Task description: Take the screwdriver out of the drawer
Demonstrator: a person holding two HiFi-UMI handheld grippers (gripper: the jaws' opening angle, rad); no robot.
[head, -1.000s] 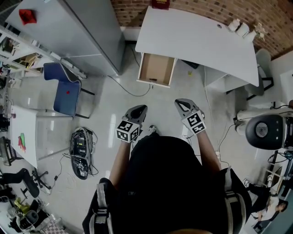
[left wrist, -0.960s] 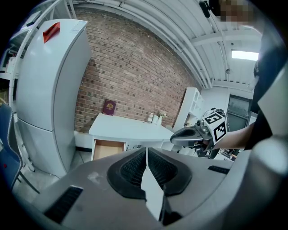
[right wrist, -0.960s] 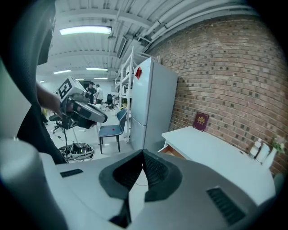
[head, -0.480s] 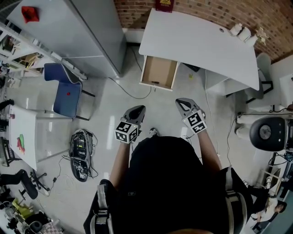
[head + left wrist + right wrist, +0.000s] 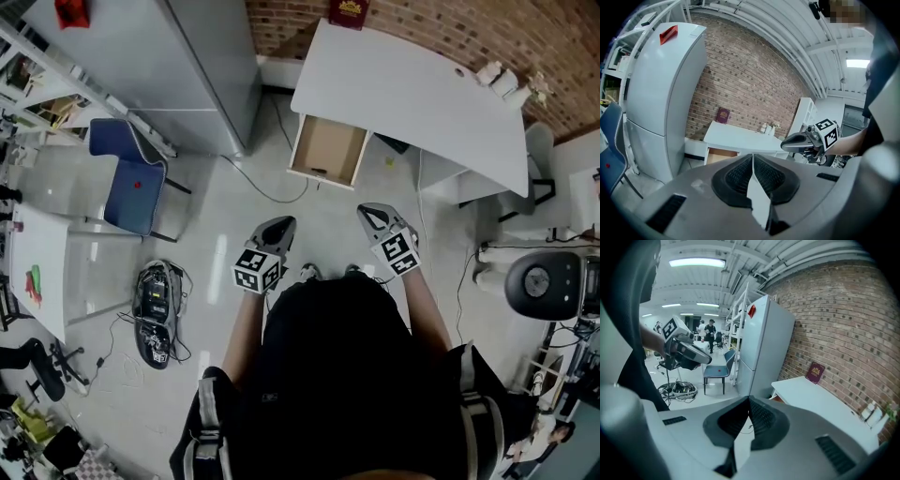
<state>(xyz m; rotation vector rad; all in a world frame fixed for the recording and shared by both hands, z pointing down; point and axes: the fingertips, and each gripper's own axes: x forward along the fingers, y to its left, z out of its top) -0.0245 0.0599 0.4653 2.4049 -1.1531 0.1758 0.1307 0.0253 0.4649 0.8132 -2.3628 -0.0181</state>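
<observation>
Currently, the person stands on the grey floor [image 5: 328, 211] facing a white desk [image 5: 412, 94], with both grippers held out in front of the body and well apart from the desk.

Left gripper [image 5: 281, 227]: jaws closed, tips meeting. The left gripper view shows nothing between them.

Right gripper [image 5: 373, 215]: jaws closed, tips meeting. The right gripper view shows nothing between them.

The two grippers sit side by side at about the same height, apart from each other, and both point toward the desk.

The drawer [image 5: 326, 150] stands pulled out from under the left end of the desk, toward the person. Its brown interior faces up and looks largely bare from the head view. A small dark mark [image 5: 319, 171] lies at the drawer's near edge. It is possibly the screwdriver or a handle, but it is too small to identify. Neither gripper touches the drawer.

A dark red book [image 5: 349, 11] stands at the back of the desk against the brick wall [image 5: 469, 28]. A tall grey refrigerator [image 5: 141, 66] stands left of the desk. A blue chair [image 5: 131, 183] stands near the refrigerator.
</observation>
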